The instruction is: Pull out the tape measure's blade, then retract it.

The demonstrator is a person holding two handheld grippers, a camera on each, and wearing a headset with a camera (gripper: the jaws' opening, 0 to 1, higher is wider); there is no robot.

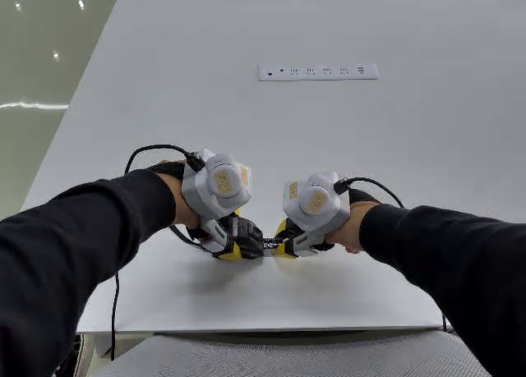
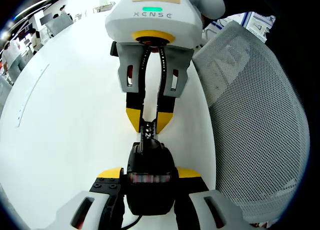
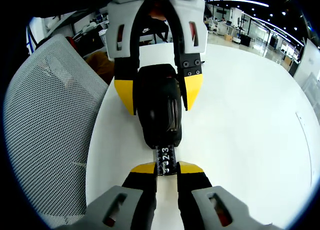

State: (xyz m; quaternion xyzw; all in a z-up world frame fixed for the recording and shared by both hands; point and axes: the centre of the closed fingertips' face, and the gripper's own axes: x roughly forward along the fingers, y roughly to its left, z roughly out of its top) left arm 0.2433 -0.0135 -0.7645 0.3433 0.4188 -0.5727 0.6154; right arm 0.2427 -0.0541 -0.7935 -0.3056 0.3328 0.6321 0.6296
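A black tape measure (image 1: 249, 236) sits between the yellow-tipped jaws of my left gripper (image 1: 234, 239), which is shut on its case just above the table's front edge. In the left gripper view the case (image 2: 150, 160) is clamped at the bottom between my own jaws (image 2: 150, 174). A short length of blade (image 1: 271, 242) sticks out toward my right gripper (image 1: 283, 244), which is shut on its tip. The right gripper view has the numbered blade (image 3: 165, 157) pinched at the jaws (image 3: 166, 169), with the case (image 3: 160, 104) close behind. The two grippers face each other, almost touching.
The white table (image 1: 329, 131) stretches away ahead, with a white power strip (image 1: 318, 71) lying far back. A grey mesh chair (image 1: 288, 356) sits just below the table's front edge. A black cable (image 1: 148, 151) loops behind the left gripper.
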